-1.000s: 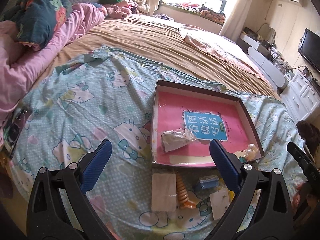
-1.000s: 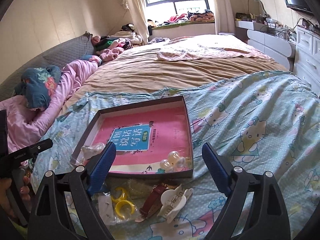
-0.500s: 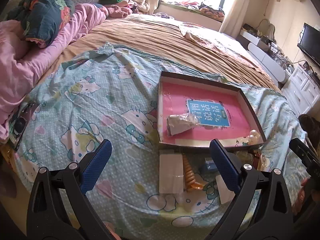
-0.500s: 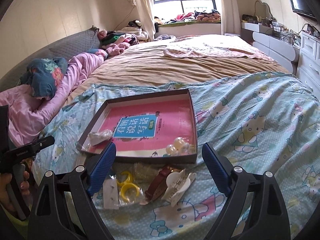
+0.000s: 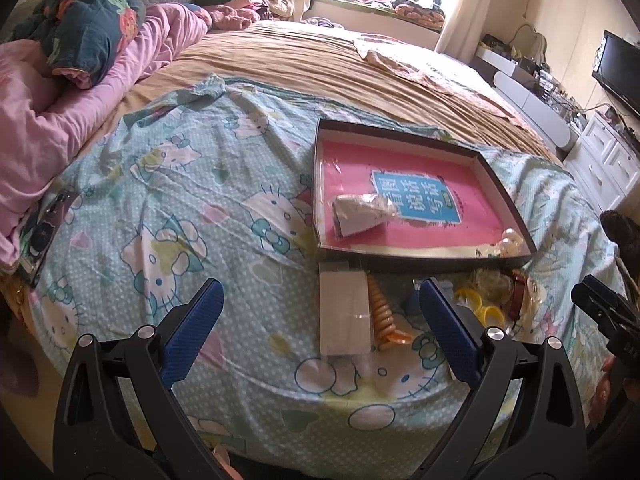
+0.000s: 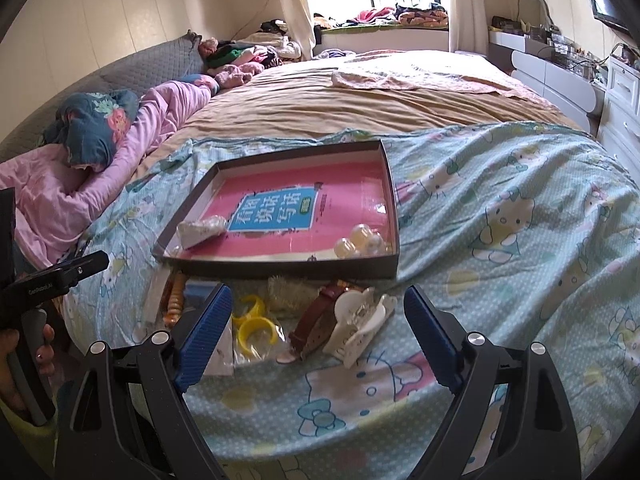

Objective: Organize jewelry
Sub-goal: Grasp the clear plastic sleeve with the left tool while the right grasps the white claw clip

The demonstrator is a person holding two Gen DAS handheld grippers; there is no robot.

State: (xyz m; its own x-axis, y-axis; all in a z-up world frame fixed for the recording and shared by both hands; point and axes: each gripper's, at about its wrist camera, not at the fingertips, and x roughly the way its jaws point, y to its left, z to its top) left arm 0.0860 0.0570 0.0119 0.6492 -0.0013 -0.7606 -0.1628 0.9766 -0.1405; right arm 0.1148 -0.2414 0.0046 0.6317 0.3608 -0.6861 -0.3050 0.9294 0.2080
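Note:
A shallow dark box [image 5: 505,196] [image 6: 394,216] with a pink book inside lies on the cartoon-cat sheet. It holds a small clear bag [image 5: 362,214] [image 6: 200,230] and pearly beads [image 5: 508,240] [image 6: 360,242]. In front of the box lie a white packet [image 5: 344,312], an orange spiral tie [image 5: 384,316] [image 6: 174,304], yellow rings [image 5: 480,308] [image 6: 252,322], a brown watch strap [image 6: 316,320] and a white hair claw [image 6: 356,322]. My left gripper [image 5: 320,328] is open above the packet. My right gripper [image 6: 316,332] is open above the strap and claw. Neither holds anything.
Pink and teal bedding [image 5: 60,92] is bunched at the left. A phone [image 5: 44,232] lies near the bed's left edge. White drawers [image 5: 600,164] and a TV [image 5: 620,76] stand right of the bed. A hand [image 6: 20,360] grips the other gripper's handle.
Both grippers have pulled back and sunk a little, so the box and the loose items sit higher in both views. Their jaws have stayed wide apart.

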